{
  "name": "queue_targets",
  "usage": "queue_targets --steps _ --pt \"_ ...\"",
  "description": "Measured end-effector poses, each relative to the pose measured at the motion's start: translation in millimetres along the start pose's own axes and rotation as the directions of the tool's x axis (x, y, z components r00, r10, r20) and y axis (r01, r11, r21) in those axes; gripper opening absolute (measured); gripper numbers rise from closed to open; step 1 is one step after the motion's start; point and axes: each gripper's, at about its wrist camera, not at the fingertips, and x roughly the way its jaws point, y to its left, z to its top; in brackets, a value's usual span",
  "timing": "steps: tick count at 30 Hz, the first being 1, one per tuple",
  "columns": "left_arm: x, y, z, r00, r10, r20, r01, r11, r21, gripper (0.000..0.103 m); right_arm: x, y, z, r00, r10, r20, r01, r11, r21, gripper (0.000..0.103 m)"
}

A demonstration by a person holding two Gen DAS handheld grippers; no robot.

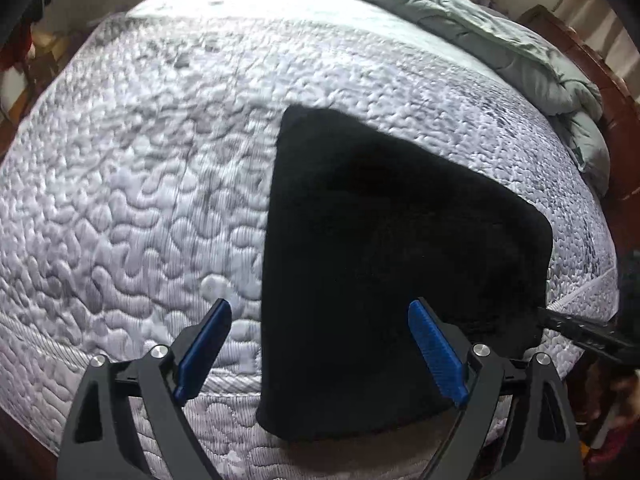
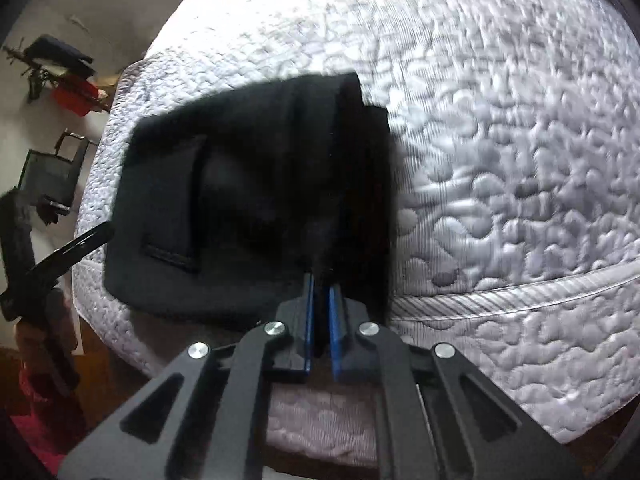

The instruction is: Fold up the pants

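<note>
Black pants (image 1: 384,264), already folded into a compact rectangle, lie on a white quilted mattress (image 1: 132,200) at its near edge, with the near end of the bundle hanging slightly over the side. Starting at the left, the left gripper (image 1: 320,340) hovers just above that near end with its blue-padded jaws spread wide and holding nothing, one pad over bare mattress and the other over the cloth, probably because it has no fold to carry right now. To its right, the right gripper (image 2: 320,300) has its jaws pinched together on the near right edge of the pants (image 2: 256,184), where several layers stack up; gripping the stacked edge likely keeps the layers aligned for a final fold or adjustment. A patch pocket faces up on the left part of the bundle. Far right on the bed, a pale green duvet (image 1: 500,40) is bunched aside, leaving room to work.
</note>
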Motion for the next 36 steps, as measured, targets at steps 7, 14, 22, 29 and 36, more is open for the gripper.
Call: queue_targets --steps 7,14,22,29,36 --pt "7 26 0 0.985 -0.163 -0.057 0.160 0.985 -0.060 0.090 -24 3 1 0.998 0.028 0.057 -0.027 0.999 -0.023 0.033" --pt "24 35 7 0.980 -0.159 -0.121 0.156 0.987 -0.039 0.090 -45 -7 11 0.994 0.042 0.099 -0.041 0.999 -0.020 0.077" --pt "46 18 14 0.959 -0.214 -0.185 0.220 0.975 0.011 0.091 -5 -22 24 0.995 0.097 0.012 -0.098 0.995 0.028 0.079" --pt "49 1 21 0.940 -0.261 -0.221 0.274 0.961 0.027 0.089 25 -25 30 0.985 0.168 -0.039 -0.165 0.985 0.051 0.078" --pt "49 7 22 0.946 -0.264 -0.190 0.260 0.965 -0.046 0.058 22 -17 28 0.980 0.199 -0.022 -0.198 0.980 0.030 0.050"
